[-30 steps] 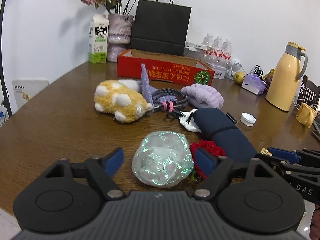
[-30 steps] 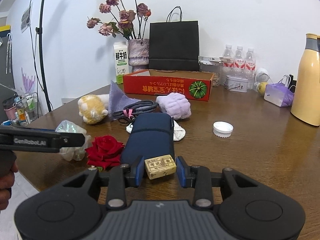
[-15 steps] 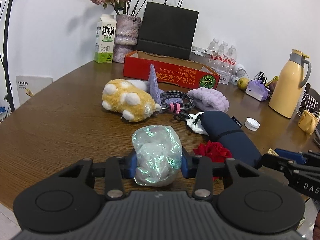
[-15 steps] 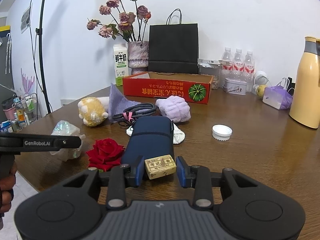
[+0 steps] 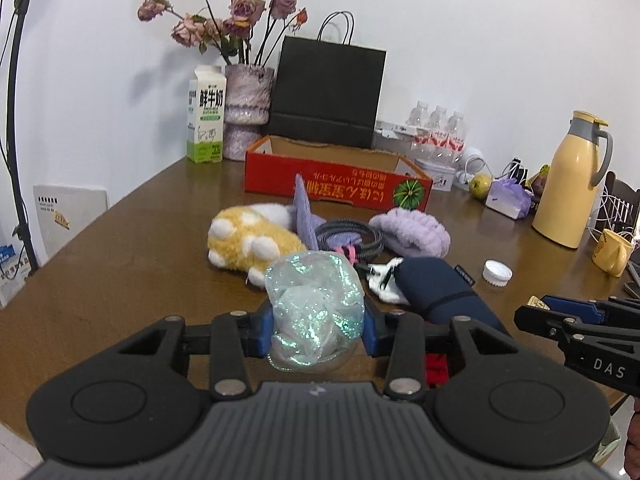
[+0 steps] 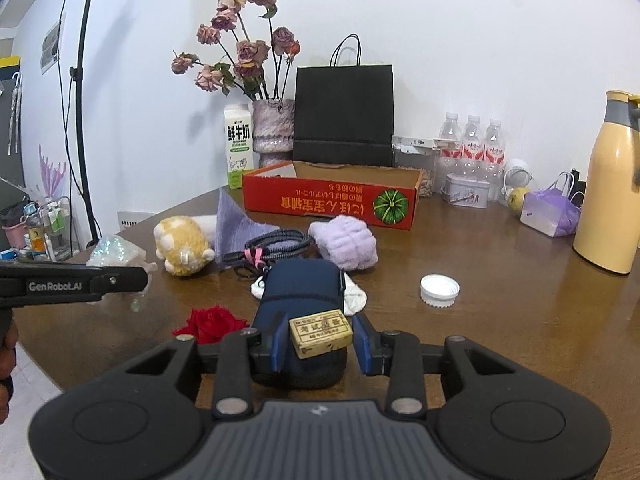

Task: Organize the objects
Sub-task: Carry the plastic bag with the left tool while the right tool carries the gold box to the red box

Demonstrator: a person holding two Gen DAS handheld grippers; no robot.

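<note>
A soft, light, crinkly glitter bag (image 5: 316,312) is clamped mid-body in the left hand-held gripper (image 5: 317,330) above the bench's near edge, while a small stiff eraser (image 6: 321,332) is gripped in the right hand-held gripper (image 6: 320,344).

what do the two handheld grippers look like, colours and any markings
Both the left gripper and right gripper are matte black, with ribbed grey bodies, round side discs, silver pivot screws and blue finger pads. White side lettering reads GenRobot.AI on the left, DAS on the right.
</note>
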